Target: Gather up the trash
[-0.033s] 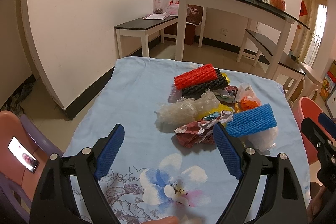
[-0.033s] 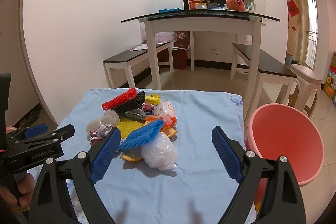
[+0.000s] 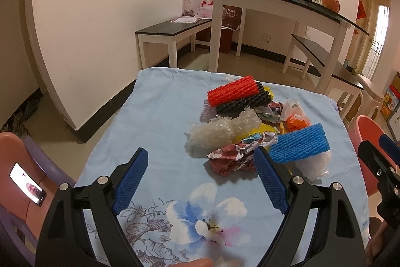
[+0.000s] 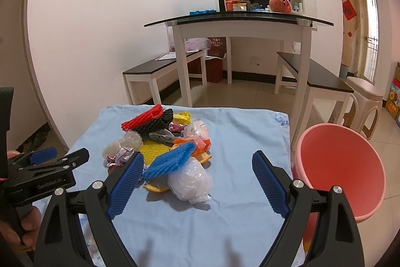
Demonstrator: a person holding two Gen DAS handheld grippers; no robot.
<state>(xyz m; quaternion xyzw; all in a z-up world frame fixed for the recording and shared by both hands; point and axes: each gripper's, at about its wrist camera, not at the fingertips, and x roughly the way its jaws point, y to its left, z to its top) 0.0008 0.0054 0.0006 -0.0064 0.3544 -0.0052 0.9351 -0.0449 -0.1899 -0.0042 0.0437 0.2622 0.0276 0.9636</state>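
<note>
Nothing moved — trash pile [image 4: 162,144] beside pink basin [image 4: 342,167].

Pale-blue tablecloth [image 3: 160,111] with a printed flower — red [image 3: 232,93], black [image 3: 243,103], blue foam nets [image 3: 298,143] — pink bin [image 4: 342,167].

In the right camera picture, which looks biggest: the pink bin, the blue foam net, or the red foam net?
1. pink bin, easily biggest
2. blue foam net
3. red foam net

The two nets look close; the blue one sits nearer the camera, so their order is unsure.
</note>
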